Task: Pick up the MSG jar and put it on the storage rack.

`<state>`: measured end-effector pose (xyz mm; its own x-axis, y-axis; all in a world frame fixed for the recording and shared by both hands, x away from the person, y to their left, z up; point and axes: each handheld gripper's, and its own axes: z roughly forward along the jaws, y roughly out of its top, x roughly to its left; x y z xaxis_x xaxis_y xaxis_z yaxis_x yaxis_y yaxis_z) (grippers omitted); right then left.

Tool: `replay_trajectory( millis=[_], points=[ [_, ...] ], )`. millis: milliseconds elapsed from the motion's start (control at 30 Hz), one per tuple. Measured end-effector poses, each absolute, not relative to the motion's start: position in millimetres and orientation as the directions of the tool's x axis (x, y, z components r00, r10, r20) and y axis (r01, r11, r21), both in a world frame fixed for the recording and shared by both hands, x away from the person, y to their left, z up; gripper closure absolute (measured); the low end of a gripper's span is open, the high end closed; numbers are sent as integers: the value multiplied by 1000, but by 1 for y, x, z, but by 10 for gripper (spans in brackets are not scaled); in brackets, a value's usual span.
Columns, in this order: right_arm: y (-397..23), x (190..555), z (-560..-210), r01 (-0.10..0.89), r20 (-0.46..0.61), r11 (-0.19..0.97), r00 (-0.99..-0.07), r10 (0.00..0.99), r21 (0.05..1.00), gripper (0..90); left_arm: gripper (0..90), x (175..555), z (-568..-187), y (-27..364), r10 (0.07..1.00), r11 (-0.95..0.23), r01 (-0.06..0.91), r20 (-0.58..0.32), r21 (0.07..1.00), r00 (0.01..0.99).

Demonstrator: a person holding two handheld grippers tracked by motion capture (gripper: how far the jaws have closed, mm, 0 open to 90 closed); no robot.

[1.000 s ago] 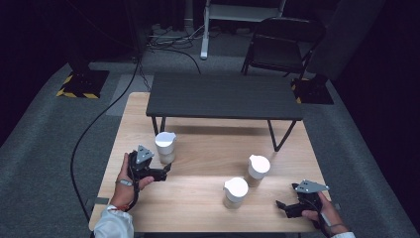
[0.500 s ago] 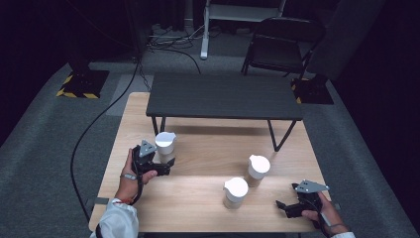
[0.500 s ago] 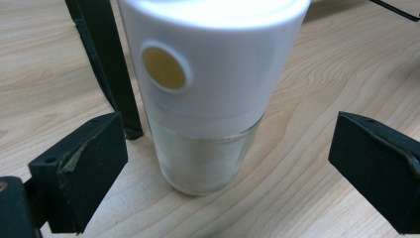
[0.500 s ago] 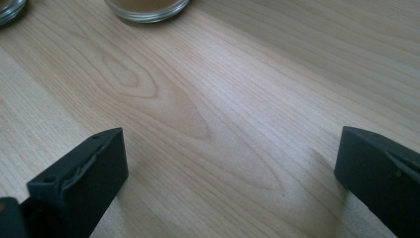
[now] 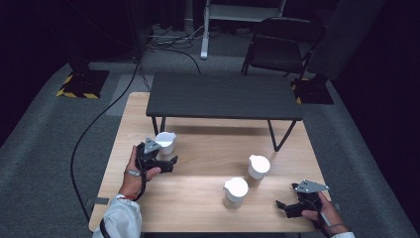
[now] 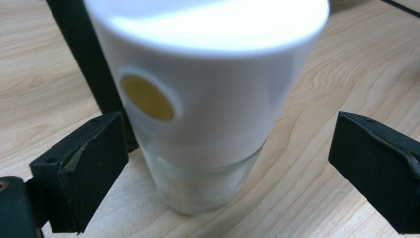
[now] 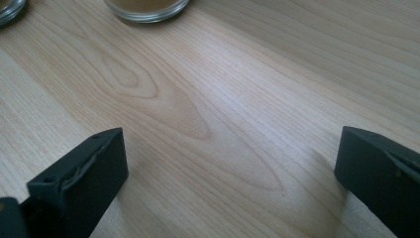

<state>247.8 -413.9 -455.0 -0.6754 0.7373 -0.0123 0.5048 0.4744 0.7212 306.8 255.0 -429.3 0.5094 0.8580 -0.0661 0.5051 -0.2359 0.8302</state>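
Note:
Three white-lidded glass jars stand on the wooden table [image 5: 208,158]: one at the left [image 5: 165,142], one in the middle front [image 5: 235,192], one to the right [image 5: 258,167]. My left gripper [image 5: 171,163] is open beside the left jar. In the left gripper view that jar [image 6: 208,99] stands between the open jaws, close up, with a yellow dot on its white lid, and neither jaw touches it. My right gripper [image 5: 285,207] rests open near the table's front right corner. In the right gripper view its jaws frame bare wood, with a jar base [image 7: 146,7] far ahead.
A low black table [image 5: 223,96] stands on the far half of the wooden table, its leg [image 6: 89,69] right behind the left jar. A black chair [image 5: 282,44] and cables lie on the floor beyond. A cable [image 5: 94,129] trails off the left side.
My left gripper has moved forward and right toward the left jar, so the jar now sits between its jaws. The right gripper has stayed put.

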Motion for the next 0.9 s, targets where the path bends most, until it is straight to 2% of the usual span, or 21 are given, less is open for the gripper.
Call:
replay_trajectory(
  millis=[733,900],
  points=[
    [-414,248,-455,507,-12,475,-674,738,720,0,24,313,-434,245,866,-225,511,-70,830,495],
    [-413,247,-455,508,-12,474,-673,740,720,0,76,304,-434,245,879,-220,515,-60,829,474]
  ],
)
